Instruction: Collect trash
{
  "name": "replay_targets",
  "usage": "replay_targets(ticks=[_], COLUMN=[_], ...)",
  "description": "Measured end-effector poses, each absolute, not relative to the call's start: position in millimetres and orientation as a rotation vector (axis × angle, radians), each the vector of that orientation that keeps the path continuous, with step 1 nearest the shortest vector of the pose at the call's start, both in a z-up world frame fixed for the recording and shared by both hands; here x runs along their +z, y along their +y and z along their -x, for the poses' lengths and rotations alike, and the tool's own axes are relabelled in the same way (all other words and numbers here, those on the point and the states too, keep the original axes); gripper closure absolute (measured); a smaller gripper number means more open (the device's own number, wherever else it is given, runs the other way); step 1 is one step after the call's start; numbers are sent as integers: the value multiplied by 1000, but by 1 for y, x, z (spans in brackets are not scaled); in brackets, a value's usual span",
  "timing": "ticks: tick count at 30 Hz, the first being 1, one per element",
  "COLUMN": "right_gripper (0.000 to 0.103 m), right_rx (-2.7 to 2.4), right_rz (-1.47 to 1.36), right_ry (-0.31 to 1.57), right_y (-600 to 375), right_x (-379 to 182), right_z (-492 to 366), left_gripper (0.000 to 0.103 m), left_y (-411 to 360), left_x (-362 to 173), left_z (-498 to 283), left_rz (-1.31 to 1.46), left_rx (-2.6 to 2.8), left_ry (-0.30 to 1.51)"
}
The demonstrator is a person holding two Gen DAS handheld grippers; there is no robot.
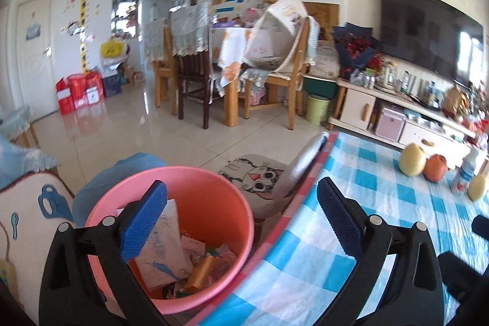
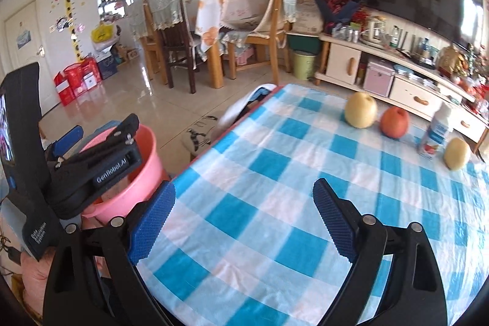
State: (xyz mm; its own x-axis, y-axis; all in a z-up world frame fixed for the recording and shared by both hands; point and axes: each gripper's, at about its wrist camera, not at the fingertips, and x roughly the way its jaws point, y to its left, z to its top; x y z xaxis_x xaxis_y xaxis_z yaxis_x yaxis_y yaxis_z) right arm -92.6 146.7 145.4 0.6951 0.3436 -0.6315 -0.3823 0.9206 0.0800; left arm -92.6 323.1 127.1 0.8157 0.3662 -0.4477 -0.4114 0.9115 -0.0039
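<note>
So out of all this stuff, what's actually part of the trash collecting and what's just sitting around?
Part of the job:
- pink bin beside the table, with wrappers inside
- left gripper and right gripper, both open and empty

Just lying about:
- two pears
- apple
- small bottle
- checked tablecloth

A pink plastic bin (image 1: pixel 211 197) holds white, orange and yellow wrappers (image 1: pixel 171 258) beside a table under a tablecloth (image 2: pixel 275 173) checked in bright blue, pale blue and white, edged red. On the cloth stand a pale yellow pear (image 2: pixel 360 109), a red-orange apple (image 2: pixel 395 122), a smaller yellow fruit (image 2: pixel 457 154) and a white bottle (image 2: pixel 436 129) with a blue and red label. Both grippers are black with textured blue pads (image 1: pixel 143 222). A cushion (image 1: pixel 259 182) shows a grey cartoon cat on cream.
</note>
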Motion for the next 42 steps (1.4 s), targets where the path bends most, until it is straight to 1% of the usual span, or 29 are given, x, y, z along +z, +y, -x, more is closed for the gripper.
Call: replay_targets(ticks=[9,21,33,42], right_gripper=[11,8,8,8], right_rx=[283,124,2,-67], right_rz=[-3,-25,-55,-76], right_ry=[638,529,442,385], right_y=[81,9,-35,-54], right_x=[169,199,226,240], right_z=[120,190,263,300], left_gripper=[4,4,4,4], left_y=[244,173,129,116], left_x=[144,168,200,220], left_z=[106,152,206,234], left_rz=[-16,-43,-74,-87], left_rx=[271,148,61,42], left_ry=[436,402,329,285])
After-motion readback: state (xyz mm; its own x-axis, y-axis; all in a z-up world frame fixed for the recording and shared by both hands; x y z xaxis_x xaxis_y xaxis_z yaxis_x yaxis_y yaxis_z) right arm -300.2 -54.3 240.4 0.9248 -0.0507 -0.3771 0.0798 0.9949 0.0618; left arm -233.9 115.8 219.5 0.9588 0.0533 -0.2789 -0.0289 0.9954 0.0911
